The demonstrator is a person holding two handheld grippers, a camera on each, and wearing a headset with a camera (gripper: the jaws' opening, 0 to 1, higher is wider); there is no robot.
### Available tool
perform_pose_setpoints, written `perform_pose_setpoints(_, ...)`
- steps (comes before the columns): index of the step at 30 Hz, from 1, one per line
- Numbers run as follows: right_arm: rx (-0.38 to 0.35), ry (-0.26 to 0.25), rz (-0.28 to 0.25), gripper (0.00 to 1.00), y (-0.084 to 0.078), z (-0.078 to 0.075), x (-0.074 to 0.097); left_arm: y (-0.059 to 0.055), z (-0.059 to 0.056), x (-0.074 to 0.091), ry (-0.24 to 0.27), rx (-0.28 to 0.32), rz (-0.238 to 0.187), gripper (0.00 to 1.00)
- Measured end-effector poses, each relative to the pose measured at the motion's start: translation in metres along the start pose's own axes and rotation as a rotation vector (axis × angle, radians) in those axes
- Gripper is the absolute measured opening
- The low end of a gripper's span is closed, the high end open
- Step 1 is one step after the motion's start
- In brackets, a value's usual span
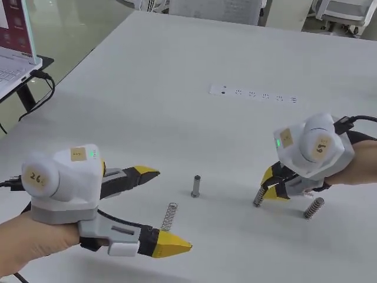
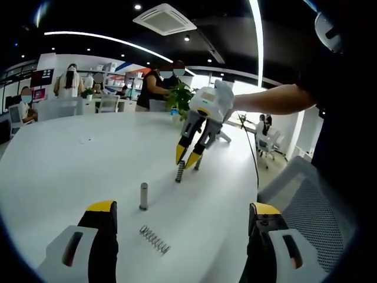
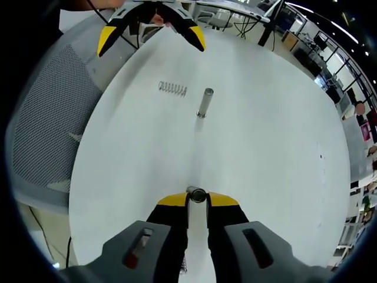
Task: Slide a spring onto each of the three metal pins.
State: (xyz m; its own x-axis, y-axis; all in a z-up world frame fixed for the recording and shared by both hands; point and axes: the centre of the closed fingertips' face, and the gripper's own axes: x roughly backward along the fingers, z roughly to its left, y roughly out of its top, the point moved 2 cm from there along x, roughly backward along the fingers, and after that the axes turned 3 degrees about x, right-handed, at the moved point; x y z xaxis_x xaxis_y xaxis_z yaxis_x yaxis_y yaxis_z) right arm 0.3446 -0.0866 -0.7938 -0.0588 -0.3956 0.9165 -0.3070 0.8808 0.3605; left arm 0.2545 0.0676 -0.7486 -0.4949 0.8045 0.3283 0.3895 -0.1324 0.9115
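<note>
1. The left gripper (image 1: 159, 208) is hovering near the near edge of the tabletop (image 1: 177, 118), held in a hand, with its yellow-tipped jaws spread wide and gripping nothing.
2. A loose spring (image 1: 169, 216) is lying flat on the tabletop between those spread jaws, touching neither one.
3. A free pin (image 1: 196, 186) is standing upright just beyond the loose spring, further from the near edge, with no coils around it.
4. The right gripper (image 1: 272, 187) is pointing down toward the right side of the tabletop, its jaws pressed almost together and pinching the round top of a gripped pin (image 3: 196, 193).
5. In the head view, an upright spring (image 1: 260, 197) is showing below those tips, its lower end reaching the tabletop.
6. A second spring (image 1: 314, 207) is lying tilted just right of the right gripper.
7. A power strip (image 1: 253, 94) is sitting further back, toward the far edge, well apart from the pins.
</note>
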Motion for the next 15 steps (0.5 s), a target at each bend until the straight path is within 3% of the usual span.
perform_pose_setpoints(8, -0.014, -0.006, -0.02, 0.15, 0.0013, -0.0003, 0.0006, 0.001, 0.0006, 0.0009, 0.004, 0.001, -0.003, 0.89)
perform_pose_setpoints(15, -0.076, -0.041, -0.078, 0.19, 0.0037, -0.0056, 0.0067, 0.002, -0.0001, 0.0007, 0.002, -0.002, -0.001, 0.89)
